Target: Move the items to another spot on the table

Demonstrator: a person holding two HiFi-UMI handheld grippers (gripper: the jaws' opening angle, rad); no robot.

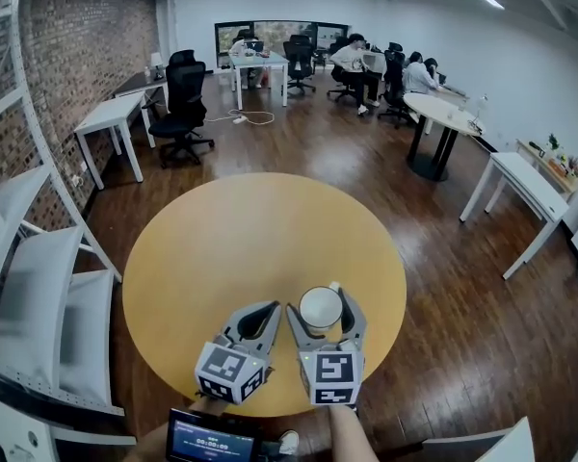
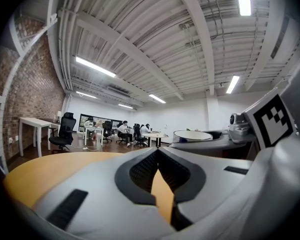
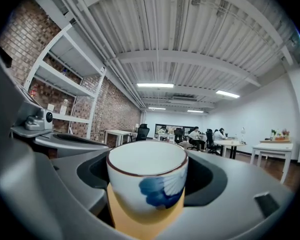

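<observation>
2 grippers sit low over the near edge of a round yellow table (image 1: 250, 239), side by side and just apart. The right gripper (image 1: 322, 302) has its jaws closed round a cup (image 1: 321, 309), 1 jaw against each side of it; in the right gripper view the cup fills the gap between them. The cup is white with a brown rim and a blue mark on its side, and it is upright with its mouth up. It is over the table's near right part, but I cannot tell whether its base touches the top. The left gripper (image 1: 270, 308) holds nothing. In the left gripper view its jaws meet at the tips, and only a sliver of table shows through the slit lower down. That view also shows the cup's rim off to the right.

Beyond the table a black chair (image 1: 185, 104) stands by a white desk (image 1: 111, 118) along a brick wall (image 1: 77, 56). White shelving (image 1: 39, 287) runs down the left edge. People (image 1: 366, 61) sit at desks at the far end of the room. A small screen (image 1: 210, 441) shows at the bottom edge, below the left gripper.
</observation>
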